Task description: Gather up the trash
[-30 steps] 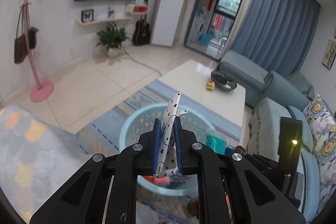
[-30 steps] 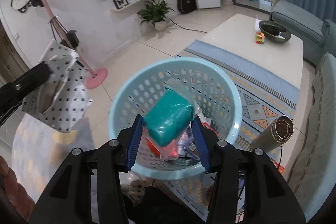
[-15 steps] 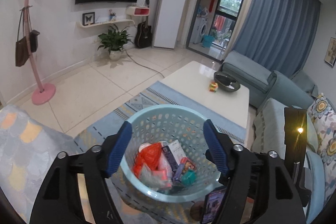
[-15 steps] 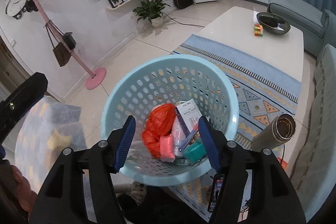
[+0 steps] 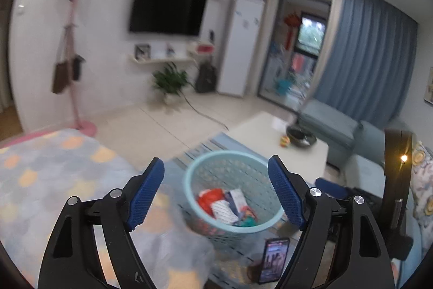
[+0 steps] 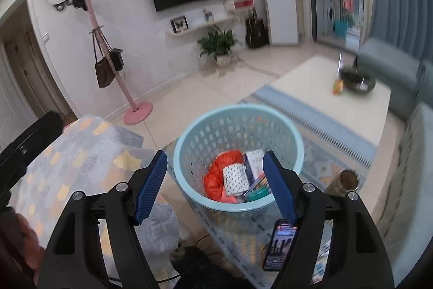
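Above the blue laundry basket point(image 6: 238, 142) both tongs, left point(image 5: 216, 191) and right point(image 6: 213, 178), spread empty, trash point(image 6: 235, 178) partly hidden by its rim.

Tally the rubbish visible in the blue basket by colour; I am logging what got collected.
Inside the perforated light-blue plastic basket:
Orange crumpled plastic bag: 1
White black-dotted paper packet: 1
White printed carton: 1
Teal packet: 1
Total: 4 visible; more may lie hidden.

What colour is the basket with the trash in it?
The basket is light blue with small holes all around; the right wrist view shows it best.
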